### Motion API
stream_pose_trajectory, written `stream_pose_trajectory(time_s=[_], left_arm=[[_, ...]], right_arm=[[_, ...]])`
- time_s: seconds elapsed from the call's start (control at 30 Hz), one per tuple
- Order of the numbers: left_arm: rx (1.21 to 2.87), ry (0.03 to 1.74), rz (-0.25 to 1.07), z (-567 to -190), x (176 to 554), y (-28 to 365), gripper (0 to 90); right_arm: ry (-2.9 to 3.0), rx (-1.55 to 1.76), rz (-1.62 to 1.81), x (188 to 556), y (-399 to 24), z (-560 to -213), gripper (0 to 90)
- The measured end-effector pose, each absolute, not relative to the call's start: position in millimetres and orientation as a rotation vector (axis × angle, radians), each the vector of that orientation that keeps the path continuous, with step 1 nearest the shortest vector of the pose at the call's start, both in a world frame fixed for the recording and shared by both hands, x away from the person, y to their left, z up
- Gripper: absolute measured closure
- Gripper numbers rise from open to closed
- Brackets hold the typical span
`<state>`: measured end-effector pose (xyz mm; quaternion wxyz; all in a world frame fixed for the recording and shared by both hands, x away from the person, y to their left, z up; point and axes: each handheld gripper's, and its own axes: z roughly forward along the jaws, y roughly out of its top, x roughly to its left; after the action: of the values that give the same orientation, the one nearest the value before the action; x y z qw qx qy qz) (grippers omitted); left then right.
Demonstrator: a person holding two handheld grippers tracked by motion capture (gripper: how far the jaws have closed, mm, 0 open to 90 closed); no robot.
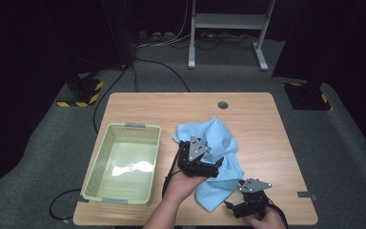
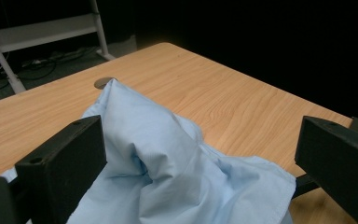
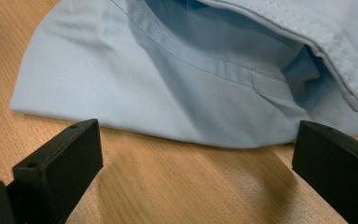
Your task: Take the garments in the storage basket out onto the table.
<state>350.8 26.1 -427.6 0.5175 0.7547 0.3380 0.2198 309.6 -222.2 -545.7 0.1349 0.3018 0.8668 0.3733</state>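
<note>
a crumpled light blue shirt [image 1: 214,157] lies lengthwise from the surface's [image 1: 257,119] far middle toward its near edge. left gripper [image 2: 200,163] jaws straddle it wide; right gripper [image 3: 193,163] jaws gape before its hem. high view adds a green basket [image 1: 105,148].

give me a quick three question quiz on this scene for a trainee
1. True or false: the left gripper has its jaws wide open over the blue cloth.
2. Which lies to the left of the cloth: A) the green basket B) a red cup C) a book?
3. Fill in: the right gripper has open jaws and faces the cloth's ____ on the table.
Key: 1 true; 2 A; 3 edge.
</note>
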Motion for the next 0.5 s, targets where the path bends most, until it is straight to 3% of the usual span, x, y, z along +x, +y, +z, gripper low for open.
stream_pose_trajectory(time_s=[0.5], left_arm=[[1.784, 0.836, 0.581, -426.0, 327.9, 50.9, 2.5]], right_arm=[[2.512, 0.872, 1.076, 309.4, -222.0, -545.6, 1.5]])
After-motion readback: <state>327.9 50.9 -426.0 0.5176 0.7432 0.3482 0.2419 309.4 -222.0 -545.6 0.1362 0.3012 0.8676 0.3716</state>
